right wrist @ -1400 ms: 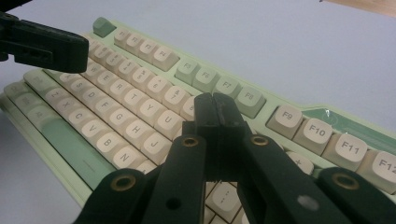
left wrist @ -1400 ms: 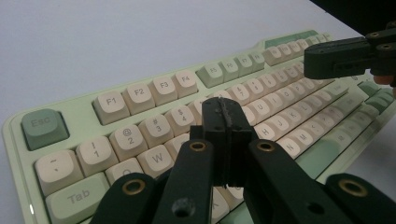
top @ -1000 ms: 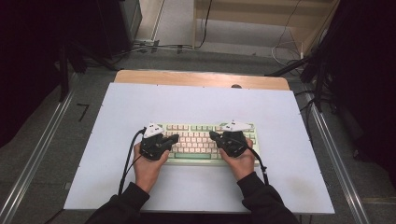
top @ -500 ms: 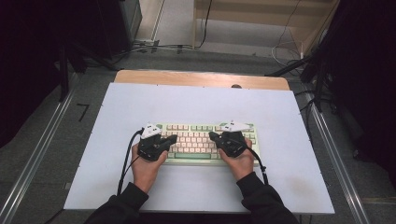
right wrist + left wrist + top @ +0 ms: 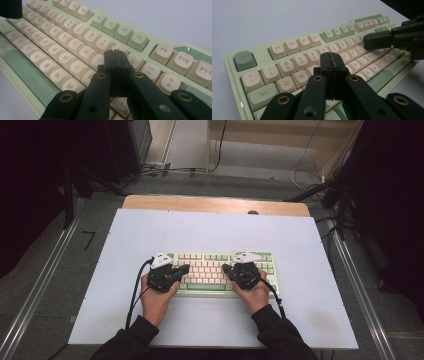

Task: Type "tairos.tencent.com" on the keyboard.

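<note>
A pale green keyboard [image 5: 220, 257] with cream and green keys lies near the front middle of the white table [image 5: 220, 235]. My left gripper [image 5: 184, 268] hovers over the keyboard's left half, jaws shut with nothing between them. In the left gripper view its tip [image 5: 331, 60] hangs above the keys [image 5: 300, 75] near E and R. My right gripper [image 5: 226, 268] is over the keyboard's right half, also shut and empty. In the right gripper view its tip [image 5: 115, 57] sits above the keys [image 5: 75, 67] around I and O. The two tips point toward each other.
A wooden strip [image 5: 215, 204] borders the table's far edge. Metal rails [image 5: 45, 280] run along both sides of the table, cables [image 5: 165, 170] lie on the floor beyond, and dark equipment stands at left and right. The person's hands [image 5: 155, 302] rest at the keyboard's near edge.
</note>
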